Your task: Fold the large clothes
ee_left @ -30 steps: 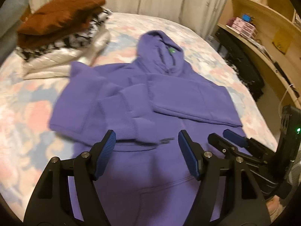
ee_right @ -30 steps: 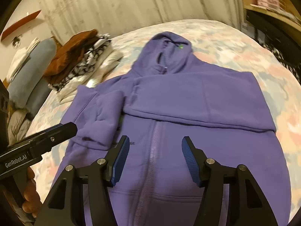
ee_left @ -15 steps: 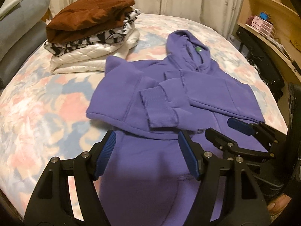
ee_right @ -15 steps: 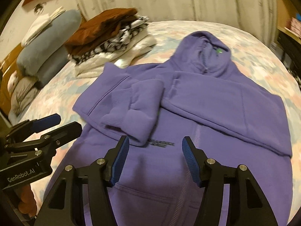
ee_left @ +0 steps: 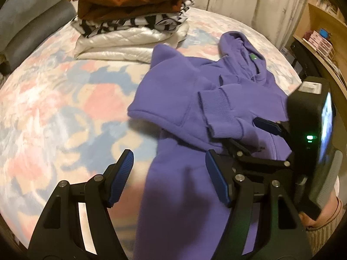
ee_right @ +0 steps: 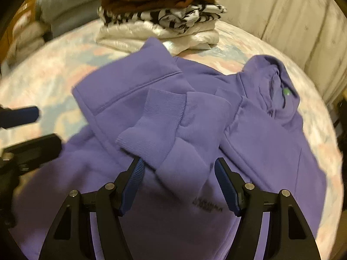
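Note:
A purple zip hoodie (ee_left: 173, 91) (ee_right: 271, 143) lies face up on the floral bedspread (ee_left: 65, 108), both sleeves folded across its chest. My left gripper (ee_left: 169, 177) hangs open over the left edge of the hoodie's lower body, nothing between its blue pads. My right gripper (ee_right: 179, 186) is open just above the folded sleeve, whose ribbed cuff (ee_right: 151, 130) lies right in front of its fingers without touching them. Each gripper shows in the other's view: the right gripper (ee_left: 253, 136) at the right, the left gripper (ee_right: 28, 130) at the left.
A stack of folded clothes (ee_left: 134, 17) (ee_right: 160, 15), brown on top, sits at the back of the bed beside the hoodie's shoulder. Grey pillows (ee_left: 32, 21) lie at the far left. Wooden shelves (ee_left: 321, 39) stand right of the bed, a curtain (ee_right: 271, 10) behind it.
Both grippers have moved left and lower over the hoodie. The right one rolled and now hovers by the folded sleeve cuff, its jaws a little wider. The hoodie has not moved.

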Tool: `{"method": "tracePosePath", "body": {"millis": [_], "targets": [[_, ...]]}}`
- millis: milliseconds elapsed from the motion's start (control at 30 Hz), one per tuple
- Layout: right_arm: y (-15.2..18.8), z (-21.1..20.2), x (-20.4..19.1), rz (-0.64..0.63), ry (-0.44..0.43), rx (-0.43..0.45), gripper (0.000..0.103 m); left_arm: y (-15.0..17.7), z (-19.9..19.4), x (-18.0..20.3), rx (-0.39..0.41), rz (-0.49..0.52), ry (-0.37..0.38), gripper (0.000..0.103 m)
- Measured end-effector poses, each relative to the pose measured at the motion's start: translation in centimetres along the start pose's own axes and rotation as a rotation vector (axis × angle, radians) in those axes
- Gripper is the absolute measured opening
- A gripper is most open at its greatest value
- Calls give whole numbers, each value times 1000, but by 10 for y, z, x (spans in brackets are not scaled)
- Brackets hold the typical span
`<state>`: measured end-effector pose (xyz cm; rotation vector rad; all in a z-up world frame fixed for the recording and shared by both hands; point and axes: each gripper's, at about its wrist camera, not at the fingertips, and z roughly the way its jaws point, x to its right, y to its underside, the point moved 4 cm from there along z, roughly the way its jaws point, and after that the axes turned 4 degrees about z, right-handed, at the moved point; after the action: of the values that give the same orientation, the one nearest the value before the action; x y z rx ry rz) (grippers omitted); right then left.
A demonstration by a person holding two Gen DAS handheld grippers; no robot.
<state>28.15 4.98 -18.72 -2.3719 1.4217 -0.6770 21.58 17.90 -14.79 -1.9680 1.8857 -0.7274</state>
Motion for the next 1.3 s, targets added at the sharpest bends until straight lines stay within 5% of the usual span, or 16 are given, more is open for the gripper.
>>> {"method": "tracePosePath", "body": {"millis": [67, 100, 267, 433, 500, 600, 733, 900, 967, 1300], "targets": [[-6, 8, -1, -11, -8, -12, 25, 1, 2, -4, -5, -11, 1, 66], [-11, 8, 1, 1, -22, -16, 19, 1, 2, -4, -6, -13, 1, 66], [-48, -52, 47, 148, -96, 206, 15, 0, -1, -3, 7, -13, 6, 66], [-42, -113, 148, 467, -76, 405, 15, 0, -5, 4, 23, 4, 10, 66], [-23, -111, 181, 561, -22, 394, 15, 0, -6, 6, 25, 12, 13, 66], [19, -71, 220, 665, 21, 237, 15, 0, -4, 10, 14, 23, 19, 66], [79, -13, 247, 743, 3, 1, 42, -9, 5, 13, -14, 50, 35, 66], [93, 0, 275, 818, -120, 2, 57, -47, 32, 10, -50, 58, 72, 66], [83, 5, 286, 831, -156, 29, 75, -68, 48, 7, -55, 47, 92, 66], [26, 101, 330, 863, -248, -61, 79, -138, 154, -21, -135, -55, 173, 66]]}}
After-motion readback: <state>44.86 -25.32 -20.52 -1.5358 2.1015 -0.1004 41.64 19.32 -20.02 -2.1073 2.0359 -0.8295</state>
